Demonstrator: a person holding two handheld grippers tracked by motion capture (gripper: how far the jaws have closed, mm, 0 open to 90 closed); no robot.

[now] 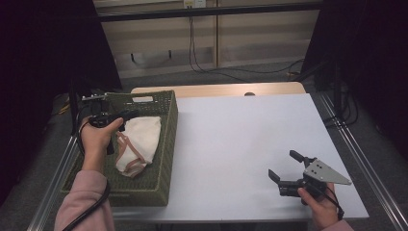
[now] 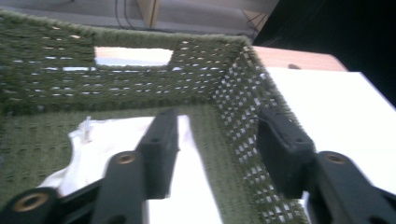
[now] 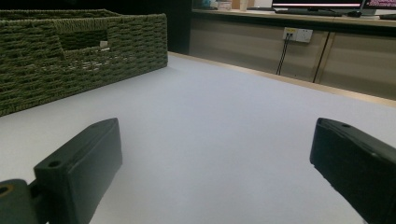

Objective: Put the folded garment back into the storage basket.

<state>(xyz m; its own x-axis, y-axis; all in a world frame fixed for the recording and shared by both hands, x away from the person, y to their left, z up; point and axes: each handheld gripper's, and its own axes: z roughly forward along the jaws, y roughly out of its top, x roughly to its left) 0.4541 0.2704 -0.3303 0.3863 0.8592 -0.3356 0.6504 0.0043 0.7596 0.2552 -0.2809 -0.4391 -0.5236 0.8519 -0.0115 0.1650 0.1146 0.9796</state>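
Inside the basket (image 1: 163,144) lay the cloth (image 1: 139,142), cream with a pinkish trim, crumpled against the near wall. I judged it delivered: my left gripper (image 1: 129,115) hung over it, jaws parted, nothing between them. My right gripper (image 1: 285,169) rested well apart on the table (image 1: 240,139), jaws wide and empty, seemingly idle, its help not needed.

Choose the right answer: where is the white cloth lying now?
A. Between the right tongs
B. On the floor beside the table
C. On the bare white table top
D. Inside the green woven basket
D: the high view shows the white cloth lying inside the green woven basket, enclosed by its walls.
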